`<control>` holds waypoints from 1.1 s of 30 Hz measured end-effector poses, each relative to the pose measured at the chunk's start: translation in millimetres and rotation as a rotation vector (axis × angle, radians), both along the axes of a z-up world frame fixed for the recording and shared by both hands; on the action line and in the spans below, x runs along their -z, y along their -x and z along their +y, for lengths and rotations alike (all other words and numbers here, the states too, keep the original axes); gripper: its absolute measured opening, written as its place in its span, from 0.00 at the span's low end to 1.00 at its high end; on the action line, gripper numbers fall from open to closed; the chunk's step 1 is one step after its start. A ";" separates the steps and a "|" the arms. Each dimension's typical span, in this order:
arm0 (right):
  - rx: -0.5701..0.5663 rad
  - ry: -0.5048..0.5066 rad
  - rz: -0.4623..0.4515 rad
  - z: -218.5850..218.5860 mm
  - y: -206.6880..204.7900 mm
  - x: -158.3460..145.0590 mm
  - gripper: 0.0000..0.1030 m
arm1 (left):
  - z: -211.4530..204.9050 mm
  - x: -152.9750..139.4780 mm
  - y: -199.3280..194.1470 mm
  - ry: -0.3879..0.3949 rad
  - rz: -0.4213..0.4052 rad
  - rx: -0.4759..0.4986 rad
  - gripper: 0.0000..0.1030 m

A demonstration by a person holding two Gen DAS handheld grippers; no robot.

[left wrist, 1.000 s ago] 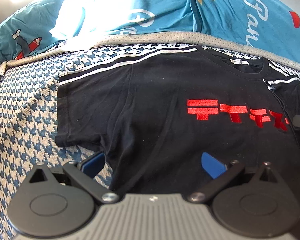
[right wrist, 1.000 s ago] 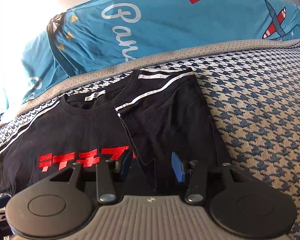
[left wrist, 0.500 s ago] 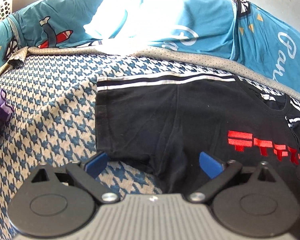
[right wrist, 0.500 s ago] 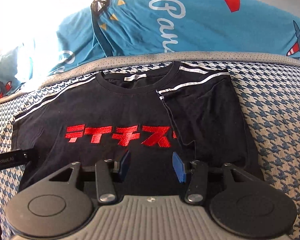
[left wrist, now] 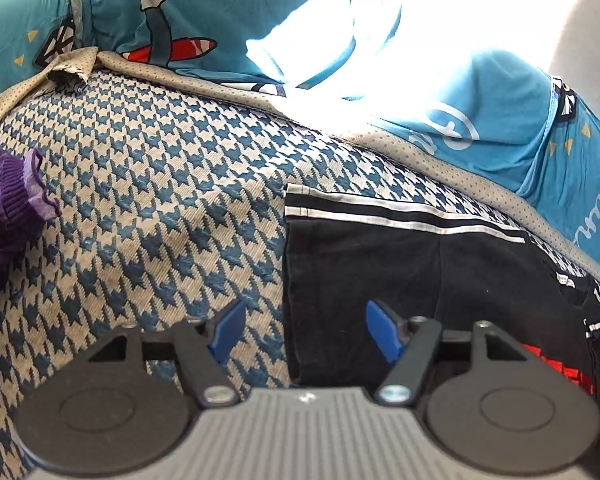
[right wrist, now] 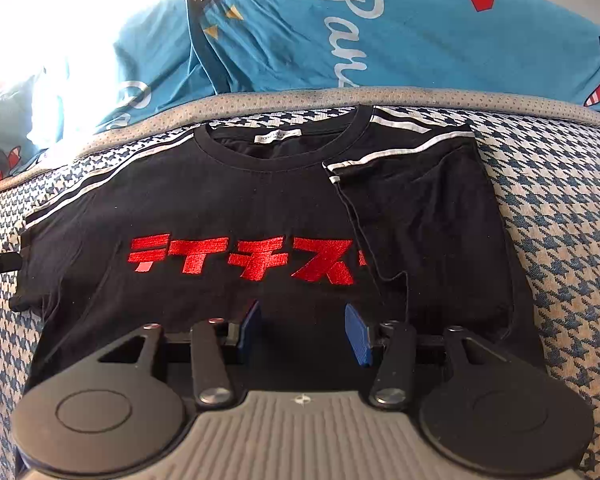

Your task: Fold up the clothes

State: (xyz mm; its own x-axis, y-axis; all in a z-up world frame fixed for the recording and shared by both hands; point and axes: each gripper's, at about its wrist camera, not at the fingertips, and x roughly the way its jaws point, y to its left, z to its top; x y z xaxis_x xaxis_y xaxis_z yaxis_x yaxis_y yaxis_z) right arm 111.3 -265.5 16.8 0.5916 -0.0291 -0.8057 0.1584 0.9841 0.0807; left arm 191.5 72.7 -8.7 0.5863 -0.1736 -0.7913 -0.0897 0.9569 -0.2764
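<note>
The left gripper (left wrist: 304, 330) hangs with jaws spread wide and empty, straddling the sleeve hem of the black T-shirt (right wrist: 228, 208). The right gripper (right wrist: 302, 330) hovers over the shirt's lower front, jaws moderately parted, gripping nothing. The shirt lies flat on the houndstooth bed cover (left wrist: 148, 200), its right sleeve folded inward. A purple garment (left wrist: 4, 200) sits at left; beyond, a blue printed pillow (right wrist: 400, 36).

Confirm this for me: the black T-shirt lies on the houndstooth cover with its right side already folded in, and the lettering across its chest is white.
Not quite. The lettering on the black T-shirt is red, not white; only the shoulder stripes are white. The right wrist view shows this. The rest holds: the shirt lies on the houndstooth cover with its right side folded in.
</note>
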 end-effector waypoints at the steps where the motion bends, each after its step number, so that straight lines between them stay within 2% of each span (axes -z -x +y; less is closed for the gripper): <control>1: -0.002 0.001 0.001 0.9 -0.5 0.2 0.45 | 1.3 2.4 -2.0 0.024 0.004 0.000 0.62; 7: -0.006 0.001 0.011 1.5 -2.0 1.3 0.45 | 8.1 10.2 -12.7 0.128 0.009 -0.010 0.65; 13: -0.011 0.006 0.019 2.4 -4.0 2.0 0.45 | 9.1 11.9 -19.5 0.162 -0.006 0.006 0.67; 14: -0.012 0.007 0.019 2.5 -4.4 2.1 0.45 | 8.3 12.4 -20.8 0.164 -0.010 0.013 0.71; 17: -0.014 0.011 0.019 3.4 -5.0 2.2 0.46 | 5.8 14.0 -24.5 0.171 -0.022 0.034 0.95; 24: -0.014 0.011 0.020 2.4 -5.9 1.7 0.46 | 2.0 16.4 -31.9 0.183 -0.052 0.063 0.95; 25: -0.013 0.011 0.020 2.2 -5.8 1.5 0.46 | 2.1 15.7 -32.1 0.179 -0.061 0.063 0.88; 26: -0.013 0.012 0.020 2.3 -5.7 1.1 0.46 | 2.0 15.0 -32.2 0.173 -0.070 0.063 0.75; 28: -0.015 0.013 0.020 2.3 -4.9 0.5 0.46 | 2.2 14.1 -32.6 0.153 -0.073 0.054 0.60; 31: -0.011 0.013 0.019 1.0 -3.7 -0.2 0.46 | 5.1 13.8 -32.9 0.157 -0.068 0.028 0.49; 32: -0.008 0.014 0.019 0.3 -3.5 -0.5 0.46 | 7.1 14.0 -32.7 0.171 -0.067 0.020 0.37; 33: -0.005 0.015 0.019 -0.4 -3.2 -0.8 0.46 | 9.0 14.2 -32.6 0.185 -0.067 0.012 0.17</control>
State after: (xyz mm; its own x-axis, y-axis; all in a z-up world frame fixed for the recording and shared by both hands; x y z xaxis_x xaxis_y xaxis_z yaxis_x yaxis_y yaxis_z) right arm 114.6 -265.9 17.6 0.5761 -0.0385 -0.8165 0.1547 0.9860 0.0626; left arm 224.1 81.7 -22.9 0.6336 -0.3198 -0.7045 -0.0541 0.8901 -0.4526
